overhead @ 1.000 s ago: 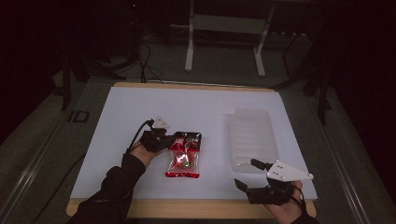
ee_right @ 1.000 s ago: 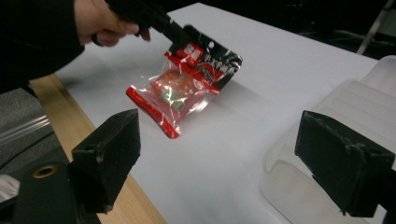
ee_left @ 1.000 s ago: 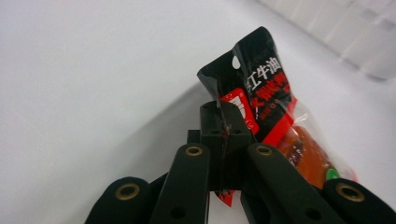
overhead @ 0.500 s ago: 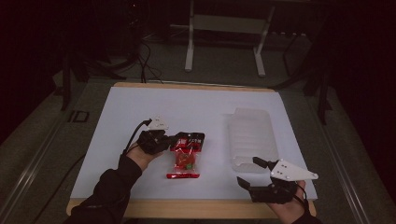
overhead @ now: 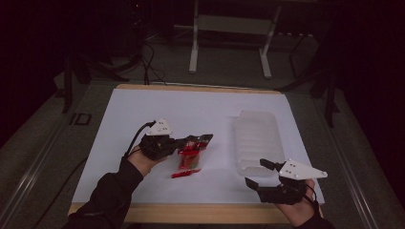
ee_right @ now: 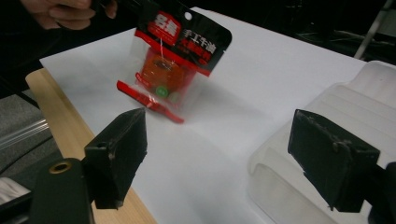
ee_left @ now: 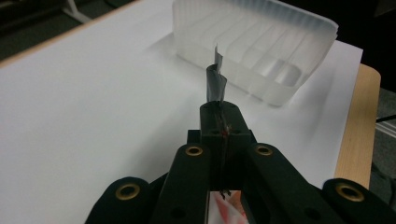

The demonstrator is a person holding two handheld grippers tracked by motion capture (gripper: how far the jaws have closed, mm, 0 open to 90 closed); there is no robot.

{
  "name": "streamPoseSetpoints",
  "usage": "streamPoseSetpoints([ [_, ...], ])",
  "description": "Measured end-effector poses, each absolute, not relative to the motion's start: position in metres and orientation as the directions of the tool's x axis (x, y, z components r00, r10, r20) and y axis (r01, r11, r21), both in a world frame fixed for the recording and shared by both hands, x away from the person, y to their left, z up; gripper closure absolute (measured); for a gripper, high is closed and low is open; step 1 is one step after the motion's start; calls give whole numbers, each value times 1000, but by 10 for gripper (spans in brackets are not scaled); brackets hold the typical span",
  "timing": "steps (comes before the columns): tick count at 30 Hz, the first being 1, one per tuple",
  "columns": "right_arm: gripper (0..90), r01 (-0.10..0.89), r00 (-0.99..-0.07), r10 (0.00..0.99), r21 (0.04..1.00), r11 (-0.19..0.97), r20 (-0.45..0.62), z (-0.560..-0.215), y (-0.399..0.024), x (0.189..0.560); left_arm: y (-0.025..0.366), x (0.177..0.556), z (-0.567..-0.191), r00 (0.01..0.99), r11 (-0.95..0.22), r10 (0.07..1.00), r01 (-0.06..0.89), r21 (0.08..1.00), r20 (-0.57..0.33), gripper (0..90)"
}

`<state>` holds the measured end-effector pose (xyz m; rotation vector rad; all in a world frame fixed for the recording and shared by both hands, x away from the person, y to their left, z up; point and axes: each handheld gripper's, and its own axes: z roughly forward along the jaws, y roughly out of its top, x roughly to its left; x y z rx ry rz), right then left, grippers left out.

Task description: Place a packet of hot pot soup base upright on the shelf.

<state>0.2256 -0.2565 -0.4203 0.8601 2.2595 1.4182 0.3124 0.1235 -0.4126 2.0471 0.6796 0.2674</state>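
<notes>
Snack packet (overhead: 191, 152) hangs from left gripper (overhead: 203, 139), left of tray (overhead: 258, 138); right gripper (overhead: 260, 174) before tray.

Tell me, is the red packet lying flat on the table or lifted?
Lifted. The left gripper is shut on the packet at its top edge, and the packet hangs tilted, its lower end near the white sheet.

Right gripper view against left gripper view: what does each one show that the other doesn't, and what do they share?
Right gripper view: the printed front of the red snack packet, tilted, with a hand near its top.
Left gripper view: the left tongs shut on the packet's thin edge, seen end-on.
Both: the clear ribbed container, the white sheet and the wooden table edge.
</notes>
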Motion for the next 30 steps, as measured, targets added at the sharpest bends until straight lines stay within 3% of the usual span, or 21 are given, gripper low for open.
streamPoseSetpoints([
  [10,245,284,-792,611,891,354,9,-398,-252,254,132,309,-391,845,-392,530,312,865,-65,898],
  [21,294,180,-909,416,891,418,-12,-373,-239,298,135,301,-379,905,-370,420,244,896,-72,899],
  [25,384,185,-931,363,891,415,24,-368,-235,311,136,298,-375,916,-357,394,230,905,-77,898],
  [30,423,171,-946,322,883,437,24,-367,-221,319,136,294,-370,930,-334,357,215,918,-88,898],
])
